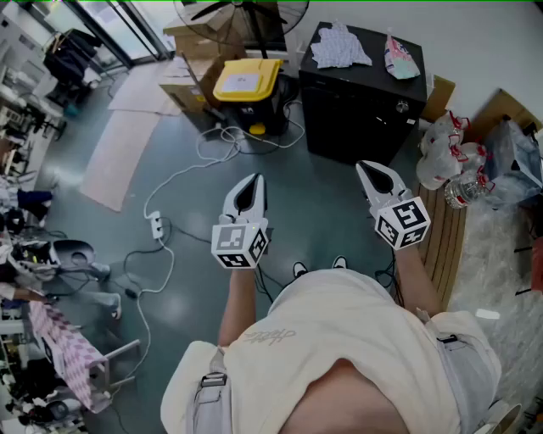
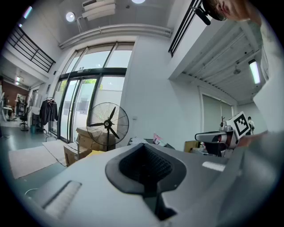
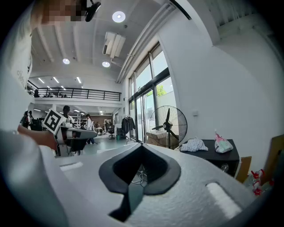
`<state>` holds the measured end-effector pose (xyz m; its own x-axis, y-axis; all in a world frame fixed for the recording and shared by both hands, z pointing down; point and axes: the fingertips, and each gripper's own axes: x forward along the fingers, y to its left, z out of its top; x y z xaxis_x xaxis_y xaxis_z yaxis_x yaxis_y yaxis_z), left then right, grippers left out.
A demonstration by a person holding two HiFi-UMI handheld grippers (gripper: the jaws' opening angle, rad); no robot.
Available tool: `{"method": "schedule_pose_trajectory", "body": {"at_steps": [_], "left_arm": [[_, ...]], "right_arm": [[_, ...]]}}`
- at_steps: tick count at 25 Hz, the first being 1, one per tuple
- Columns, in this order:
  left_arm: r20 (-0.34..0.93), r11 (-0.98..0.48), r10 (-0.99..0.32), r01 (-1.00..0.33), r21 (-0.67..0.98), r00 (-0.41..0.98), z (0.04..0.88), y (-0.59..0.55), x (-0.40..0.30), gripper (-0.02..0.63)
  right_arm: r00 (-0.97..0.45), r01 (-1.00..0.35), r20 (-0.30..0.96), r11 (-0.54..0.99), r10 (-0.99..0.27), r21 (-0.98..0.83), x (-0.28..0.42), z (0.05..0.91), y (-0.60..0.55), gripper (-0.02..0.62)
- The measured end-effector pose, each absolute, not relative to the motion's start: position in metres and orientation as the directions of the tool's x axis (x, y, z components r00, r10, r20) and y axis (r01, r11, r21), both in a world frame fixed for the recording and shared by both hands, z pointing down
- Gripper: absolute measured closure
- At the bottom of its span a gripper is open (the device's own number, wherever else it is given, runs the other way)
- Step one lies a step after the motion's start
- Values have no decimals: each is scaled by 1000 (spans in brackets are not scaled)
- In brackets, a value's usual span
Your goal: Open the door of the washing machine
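A black box-shaped machine [image 1: 361, 93] stands on the floor ahead, with crumpled cloths [image 1: 339, 47] on its top and a small knob on its front; I see no door standing open. In the right gripper view the machine [image 3: 219, 158] sits low at the right. My left gripper [image 1: 249, 188] is held level over the floor, well short of the machine and to its left, jaws together and empty. My right gripper [image 1: 371, 169] hovers just before the machine's front, also shut with nothing in it. Each gripper view looks along closed jaws: left gripper [image 2: 144, 146], right gripper [image 3: 142, 144].
A yellow-lidded bin [image 1: 246, 80], cardboard boxes and a standing fan [image 1: 242, 17] are left of the machine. Cables and a power strip [image 1: 156, 225] trail over the floor. Plastic bags [image 1: 445, 157] and a wooden pallet [image 1: 445, 237] are at the right.
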<state>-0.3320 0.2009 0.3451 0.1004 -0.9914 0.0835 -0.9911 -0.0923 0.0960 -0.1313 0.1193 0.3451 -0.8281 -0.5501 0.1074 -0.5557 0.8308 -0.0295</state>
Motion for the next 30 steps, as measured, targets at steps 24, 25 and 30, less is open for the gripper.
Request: {"method": "schedule_pose_trajectory", "body": {"at_steps": [24, 25, 30], "left_arm": [[104, -195, -973, -974, 112, 207, 363, 203, -338, 592], [98, -200, -973, -974, 108, 210, 363, 203, -338, 591], [95, -232, -965, -963, 135, 246, 368, 202, -345, 443]], "right_arm": [[-805, -586, 126, 810, -580, -15, -152, 355, 145, 595], [-801, -591, 129, 807, -585, -15, -153, 357, 145, 595], [-773, -627, 148, 778, -617, -31, -154, 367, 148, 594]]}}
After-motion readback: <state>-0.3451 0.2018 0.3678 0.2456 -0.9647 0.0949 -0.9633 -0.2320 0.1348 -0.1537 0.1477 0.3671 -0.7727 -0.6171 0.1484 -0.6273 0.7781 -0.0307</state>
